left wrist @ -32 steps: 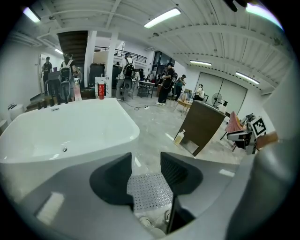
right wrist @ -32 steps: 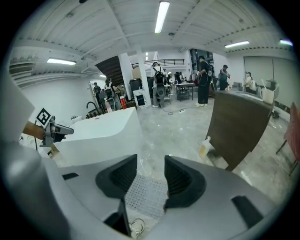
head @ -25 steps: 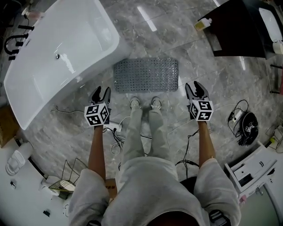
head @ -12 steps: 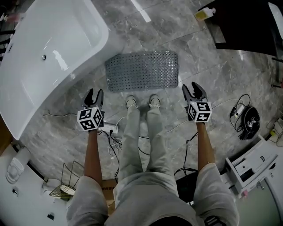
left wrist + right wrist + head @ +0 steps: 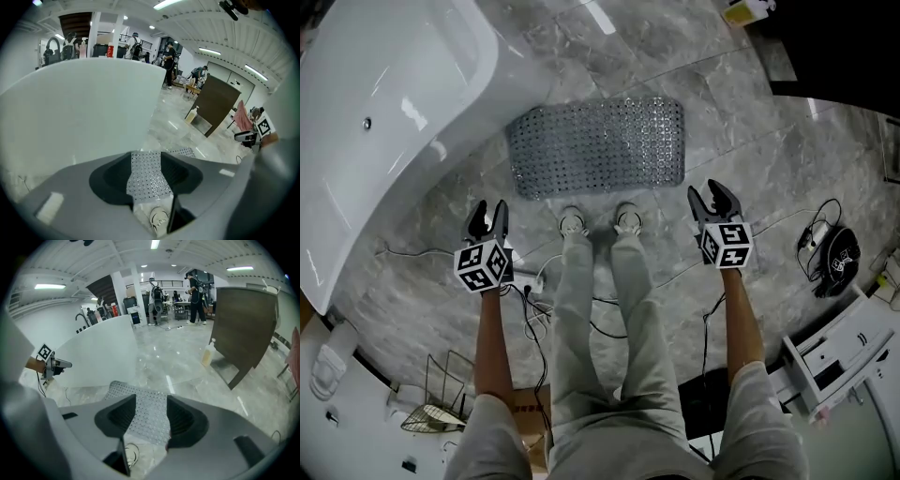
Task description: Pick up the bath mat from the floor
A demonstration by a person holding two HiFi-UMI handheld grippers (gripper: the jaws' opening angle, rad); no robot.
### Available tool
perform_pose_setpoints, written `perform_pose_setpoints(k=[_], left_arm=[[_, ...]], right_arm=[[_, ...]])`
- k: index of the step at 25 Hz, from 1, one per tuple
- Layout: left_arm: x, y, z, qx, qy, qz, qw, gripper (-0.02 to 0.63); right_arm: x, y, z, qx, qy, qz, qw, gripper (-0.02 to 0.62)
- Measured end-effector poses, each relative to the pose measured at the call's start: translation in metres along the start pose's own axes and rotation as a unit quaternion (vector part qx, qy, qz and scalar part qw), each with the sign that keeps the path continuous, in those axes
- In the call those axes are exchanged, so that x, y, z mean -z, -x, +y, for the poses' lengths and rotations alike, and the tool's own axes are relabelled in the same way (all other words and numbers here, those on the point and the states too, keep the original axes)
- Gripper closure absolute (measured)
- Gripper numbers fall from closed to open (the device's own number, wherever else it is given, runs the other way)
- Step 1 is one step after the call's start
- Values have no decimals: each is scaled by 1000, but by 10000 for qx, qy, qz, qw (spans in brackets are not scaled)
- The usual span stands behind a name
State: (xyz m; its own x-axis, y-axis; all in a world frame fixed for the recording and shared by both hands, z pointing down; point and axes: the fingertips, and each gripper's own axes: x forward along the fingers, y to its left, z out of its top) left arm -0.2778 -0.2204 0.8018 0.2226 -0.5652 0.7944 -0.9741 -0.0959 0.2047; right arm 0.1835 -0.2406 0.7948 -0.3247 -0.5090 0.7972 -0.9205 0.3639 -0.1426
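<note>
**A:** Where is the bath mat [image 5: 598, 147]?

**B:** It lies flat on the grey marbled floor [image 5: 769, 159], just beside the white bathtub [image 5: 384, 141] and right in front of the person's shoes [image 5: 573, 222]. It is grey and dotted all over with small round marks.

**A:** And the jaws?

**B:** The left gripper [image 5: 487, 208] is held out beside the left shoe and the right gripper [image 5: 707, 192] beside the right one, both short of the mat. Each pair of jaws stands moderately apart with nothing pinched. In each gripper view the mat shows through the gap, on the floor beyond.

**A:** Anything in the tub?

**B:** Its inside shows plain white enamel and a drain [image 5: 367, 123]. A wire basket [image 5: 420, 419] sits at the lower left of the head view, but I cannot make out what is in it.

**A:** Any writing?

**B:** A pale bottle [image 5: 748, 9] stands by the dark cabinet [image 5: 834, 47], its label too small to read. The cubes [image 5: 482, 265] on the grippers bear black-and-white square markers.
</note>
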Motion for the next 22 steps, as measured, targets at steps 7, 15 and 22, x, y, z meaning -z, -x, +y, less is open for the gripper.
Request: perform_pose_setpoints(k=[7, 15, 22], left_arm=[[67, -55, 23, -81, 69, 159, 9998, 422], [128, -123, 54, -78, -117, 301, 9994, 400], [166, -182, 79, -73, -47, 281, 9996, 351]], right_arm=[[68, -56, -20, 62, -6, 236, 9997, 414], [134, -119, -38, 92, -86, 372, 9992, 400], [182, -178, -55, 76, -119, 495, 9987, 344]])
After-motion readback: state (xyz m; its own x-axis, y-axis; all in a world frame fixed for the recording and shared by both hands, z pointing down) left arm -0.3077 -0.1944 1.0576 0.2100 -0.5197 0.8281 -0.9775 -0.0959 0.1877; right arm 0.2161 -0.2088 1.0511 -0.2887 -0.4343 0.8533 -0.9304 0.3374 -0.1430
